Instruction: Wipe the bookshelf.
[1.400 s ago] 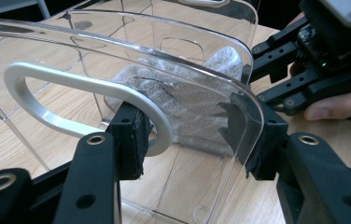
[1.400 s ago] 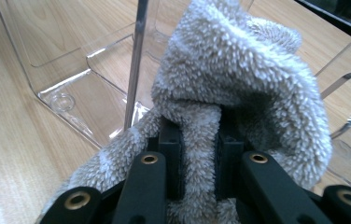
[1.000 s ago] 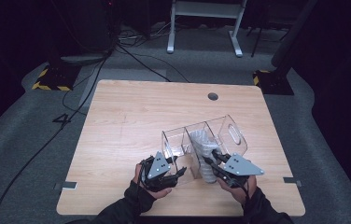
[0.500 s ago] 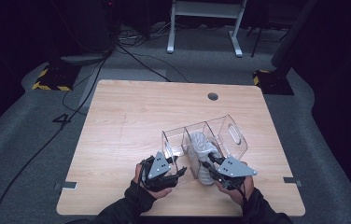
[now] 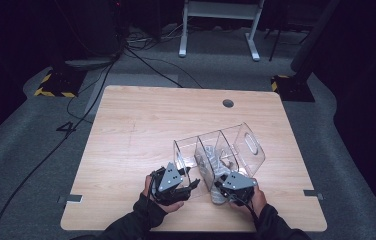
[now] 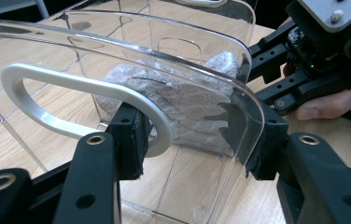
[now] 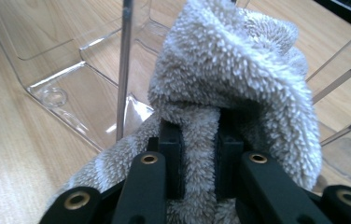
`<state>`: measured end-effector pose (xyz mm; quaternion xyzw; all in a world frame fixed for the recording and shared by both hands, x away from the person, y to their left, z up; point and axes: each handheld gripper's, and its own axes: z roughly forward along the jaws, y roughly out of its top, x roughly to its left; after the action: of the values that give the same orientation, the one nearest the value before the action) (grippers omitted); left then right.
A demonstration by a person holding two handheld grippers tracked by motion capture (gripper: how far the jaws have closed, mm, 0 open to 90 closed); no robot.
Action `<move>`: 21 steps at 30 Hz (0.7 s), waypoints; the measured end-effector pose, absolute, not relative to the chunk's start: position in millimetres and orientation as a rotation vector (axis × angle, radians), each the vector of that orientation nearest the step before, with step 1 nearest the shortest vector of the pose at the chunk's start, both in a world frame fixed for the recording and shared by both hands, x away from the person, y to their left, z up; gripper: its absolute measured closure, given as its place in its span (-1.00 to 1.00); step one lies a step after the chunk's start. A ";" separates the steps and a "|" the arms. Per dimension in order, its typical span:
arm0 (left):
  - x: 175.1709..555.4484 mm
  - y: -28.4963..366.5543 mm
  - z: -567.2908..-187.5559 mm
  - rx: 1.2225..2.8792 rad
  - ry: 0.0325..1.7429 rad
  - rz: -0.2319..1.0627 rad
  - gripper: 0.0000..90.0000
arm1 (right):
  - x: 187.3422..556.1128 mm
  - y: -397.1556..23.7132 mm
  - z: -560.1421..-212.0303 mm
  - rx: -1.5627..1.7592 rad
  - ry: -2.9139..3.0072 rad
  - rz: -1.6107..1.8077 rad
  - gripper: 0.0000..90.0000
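While right tongs (image 7: 199, 163) pinch towel (image 7: 229, 84), left tongs (image 6: 187, 149) level

L tool (image 5: 188, 186) jaws half-open, R tool (image 5: 219, 186) jaws clamped, both hands low

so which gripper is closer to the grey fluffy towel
Right. The right gripper is clamped on the grey fluffy towel; the left gripper grips the clear plastic bin's end wall, beside the towel.

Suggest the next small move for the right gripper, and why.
Probably push the towel further down into the middle compartment, then let go. The right gripper is shut on it, part trails outside the clear bin, and the left gripper steadies the end wall.
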<state>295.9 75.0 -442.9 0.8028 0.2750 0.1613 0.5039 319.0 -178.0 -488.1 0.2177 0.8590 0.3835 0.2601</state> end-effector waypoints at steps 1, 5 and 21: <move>296.1 74.8 -442.9 1.938 0.664 0.392 0.11 | 319.2 -176.4 -485.5 0.589 2.312 1.005 0.74; 296.3 74.4 -443.0 1.938 0.662 0.390 0.11 | 317.8 -175.9 -477.5 0.593 2.237 0.961 0.75; 296.1 72.8 -442.9 1.936 0.667 0.393 0.11 | 301.9 -181.6 -415.5 0.546 1.913 0.971 0.76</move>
<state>296.1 72.8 -442.9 0.8020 0.2763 0.1628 0.5039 301.9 -181.6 -415.5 0.2206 0.7728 0.3921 0.4477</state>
